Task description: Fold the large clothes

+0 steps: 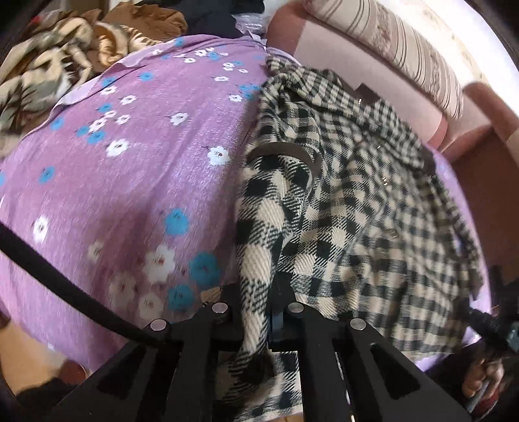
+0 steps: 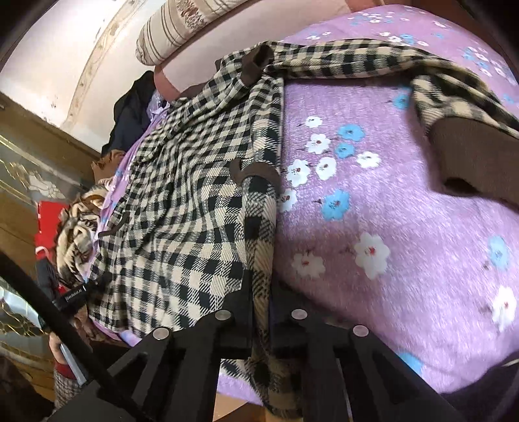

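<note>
A black-and-cream checked coat with brown trim lies spread on a purple flowered bedspread. My left gripper is shut on a fold of the coat's edge, and the cloth hangs down between its fingers. In the right wrist view the same coat stretches away to the left. There my right gripper is shut on another edge fold near a brown pocket flap. One sleeve with a brown cuff lies across the bedspread at the right.
A tiger-print blanket and brown and dark clothes are heaped at the bed's far side. A pink headboard and a striped pillow border the coat. A dark wooden cabinet stands beyond the bed.
</note>
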The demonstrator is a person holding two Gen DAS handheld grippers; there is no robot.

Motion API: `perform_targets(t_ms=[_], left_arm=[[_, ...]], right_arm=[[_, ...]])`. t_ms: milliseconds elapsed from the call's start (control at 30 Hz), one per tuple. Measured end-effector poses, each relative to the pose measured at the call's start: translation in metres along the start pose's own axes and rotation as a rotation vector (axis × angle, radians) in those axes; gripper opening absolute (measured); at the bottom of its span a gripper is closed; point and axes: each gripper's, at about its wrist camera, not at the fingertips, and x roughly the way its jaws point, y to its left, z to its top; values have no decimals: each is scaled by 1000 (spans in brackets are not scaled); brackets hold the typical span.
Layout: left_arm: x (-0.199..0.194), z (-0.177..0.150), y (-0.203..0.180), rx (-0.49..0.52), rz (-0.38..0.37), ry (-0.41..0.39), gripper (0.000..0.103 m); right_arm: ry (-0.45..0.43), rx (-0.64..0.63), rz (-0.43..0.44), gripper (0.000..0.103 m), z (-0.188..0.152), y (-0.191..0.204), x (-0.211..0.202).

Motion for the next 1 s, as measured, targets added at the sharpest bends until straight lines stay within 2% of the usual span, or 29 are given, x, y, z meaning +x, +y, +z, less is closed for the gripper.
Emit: perform_targets(t_ms=[200,300,367,433,467,500,533,567,600,733,867,1000], left_arm=[[-20,-23,12,-48,-14,8,6],[-27,-25,21,-75,-38,17,11],[-40,-21,21,-81,-48,-9,12],[-58,-13,21,-73,-62,-68,14],[-65,-7,21,-65,-67,-92,20],[-71,1,18,-59,-72,-117,31],[-75,13,13,-52,-80,-145,38],[-76,26,7,-45,-83,-171,50],[-73,38,1,-41,-85,-185,55],[-30,101,-34,-8,-144,-170,60],[44,160,-59,-10,-144,-101,60],[103,195,-58,-87,-174,-56,60]], right_arm=[[37,-3,-3,6,-20,-7,-19],[58,-22,-30,8,-25,-17,-24],[32,-56,-48,10,-24,-15,-34],[-10,-113,-87,10,-17,-9,-47],[-34,-139,-104,10,-10,-5,-52],[-51,-156,-115,12,-5,-1,-55],[-70,-174,-122,16,4,3,-57],[-85,-187,-122,21,14,7,-56],[-90,-192,-121,29,21,11,-54],[-88,-203,-124,31,45,30,-34],[-80,-206,-121,32,54,40,-7],[-62,-186,-95,32,54,39,19]])
